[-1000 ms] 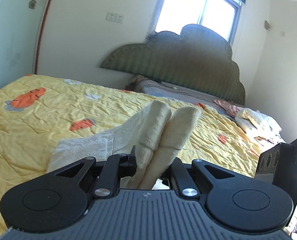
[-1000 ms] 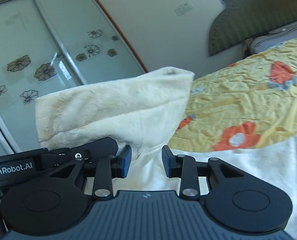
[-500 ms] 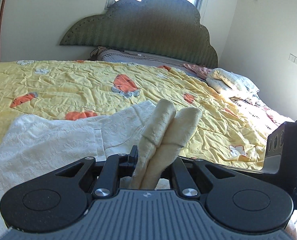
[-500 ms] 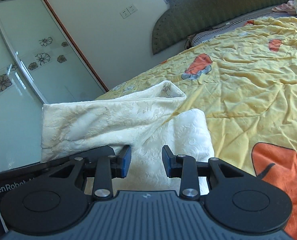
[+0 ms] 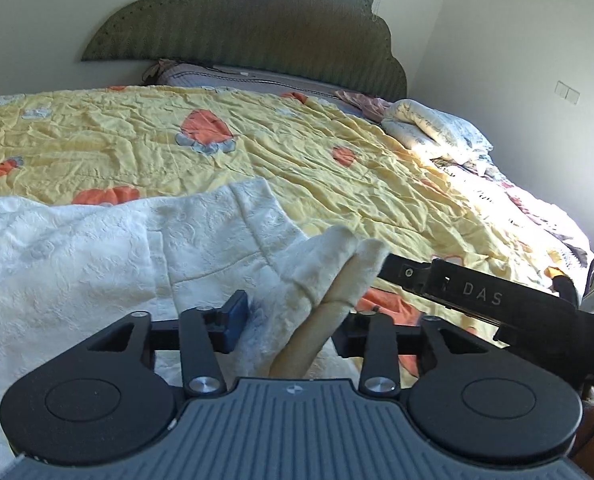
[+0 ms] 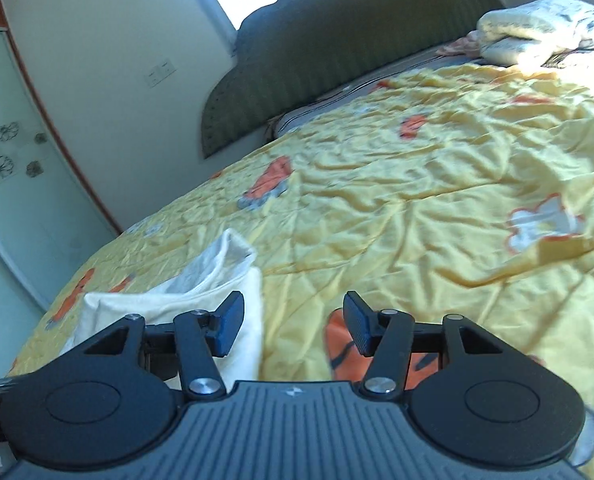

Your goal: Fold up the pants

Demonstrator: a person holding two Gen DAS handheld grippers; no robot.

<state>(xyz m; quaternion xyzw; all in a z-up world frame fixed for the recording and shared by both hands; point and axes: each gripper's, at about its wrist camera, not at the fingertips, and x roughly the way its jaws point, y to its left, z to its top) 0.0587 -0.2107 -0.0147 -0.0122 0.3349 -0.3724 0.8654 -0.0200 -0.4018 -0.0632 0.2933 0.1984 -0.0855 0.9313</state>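
Cream textured pants [image 5: 97, 256] lie folded on the yellow bedspread [image 5: 337, 184]. My left gripper [image 5: 293, 316] is low over their right end and its jaws are opening. A rolled fold of the pants [image 5: 337, 276] still stands between them, leaning toward the right finger, with no pad pressing on it. The other gripper's black body [image 5: 477, 296] shows at the right. In the right wrist view the pants [image 6: 169, 300] lie to the left, behind the left pad. My right gripper [image 6: 293, 320] is opening too, with only bedspread [image 6: 417, 200] between its jaws.
A dark green headboard [image 5: 249, 28] stands at the far end of the bed. Pillows and crumpled bedding [image 5: 437, 128] are piled at the far right. A wardrobe with flowered glass doors [image 6: 13, 168] stands to the left.
Both grippers sank toward the bed and their jaws spread. The left one released the pinched fold. The right one let go of the pants and swung right, off them.
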